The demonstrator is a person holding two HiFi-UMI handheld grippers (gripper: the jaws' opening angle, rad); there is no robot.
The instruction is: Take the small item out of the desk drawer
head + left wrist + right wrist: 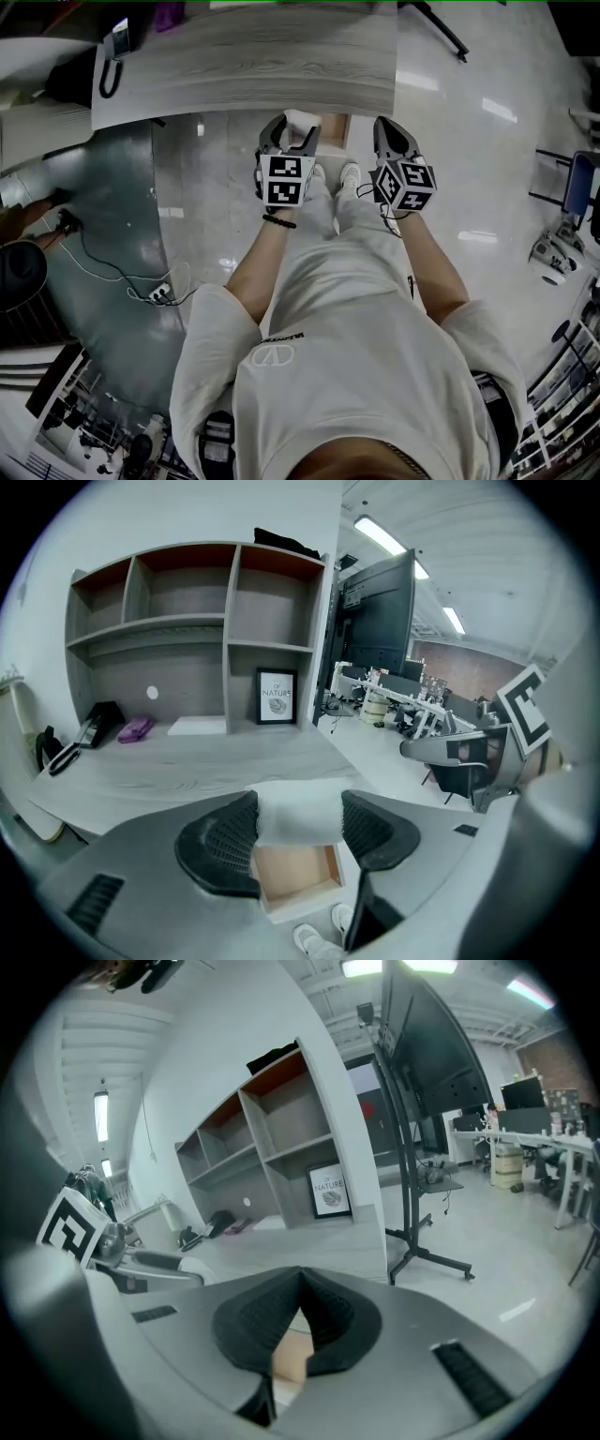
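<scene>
While held above the open drawer (292,874), white small item (296,810) is clamped in left gripper (298,829) fingers | right gripper (300,1283): fingers clenched, empty | table (244,66) beyond, far side.

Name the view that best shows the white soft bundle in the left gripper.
The left gripper view: the white soft bundle fills the gap between the black ribbed fingers, pressed on both sides. The head view shows only its top; the right gripper view does not show it clearly.
</scene>
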